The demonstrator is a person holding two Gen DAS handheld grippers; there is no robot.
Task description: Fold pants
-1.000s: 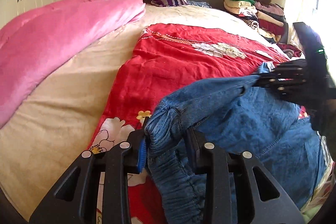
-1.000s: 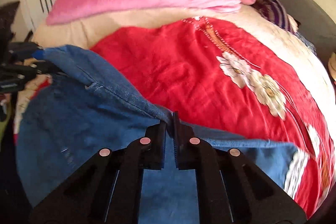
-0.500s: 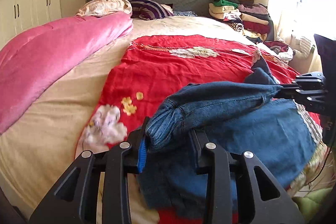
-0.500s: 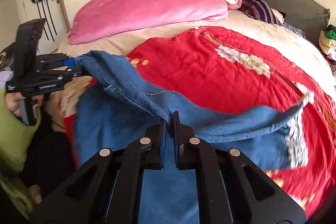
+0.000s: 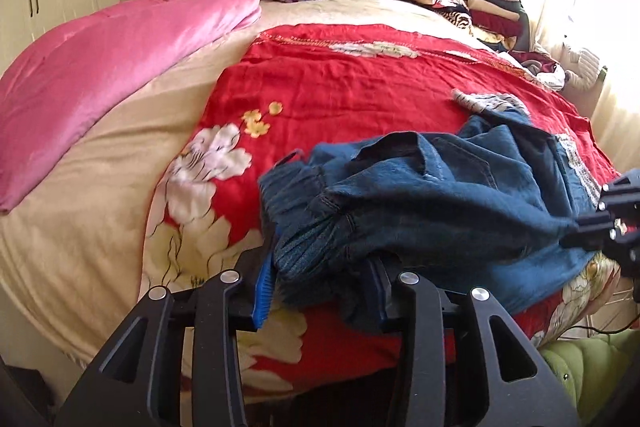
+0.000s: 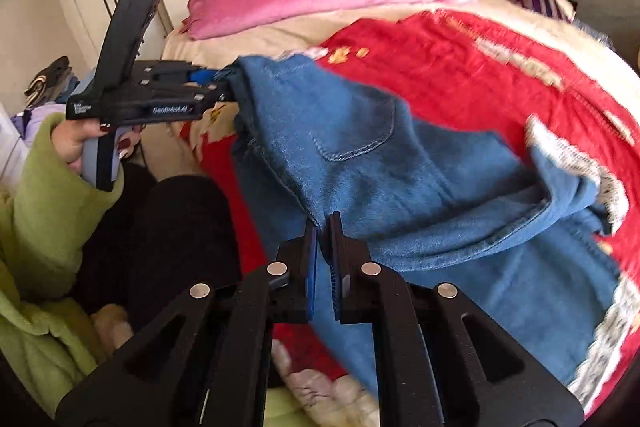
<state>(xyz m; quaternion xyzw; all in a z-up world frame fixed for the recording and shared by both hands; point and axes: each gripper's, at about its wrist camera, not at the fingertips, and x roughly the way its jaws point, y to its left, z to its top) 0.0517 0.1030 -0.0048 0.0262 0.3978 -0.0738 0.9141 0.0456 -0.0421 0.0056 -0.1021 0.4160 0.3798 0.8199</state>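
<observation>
The jeans (image 5: pixel 440 203) are lying bunched on the red flowered blanket (image 5: pixel 352 87) near the foot of the bed, hanging between the two grippers. The left gripper (image 5: pixel 324 279) is opening its jaws, with the gathered waistband sitting between them and resting against the blue pad. The right gripper (image 6: pixel 324 227) is pressing its jaws together, pinching the denim edge just ahead of its fingertips. A hand (image 6: pixel 86 141) in a green sleeve (image 6: pixel 44 203) is gripping the left tool's handle.
</observation>
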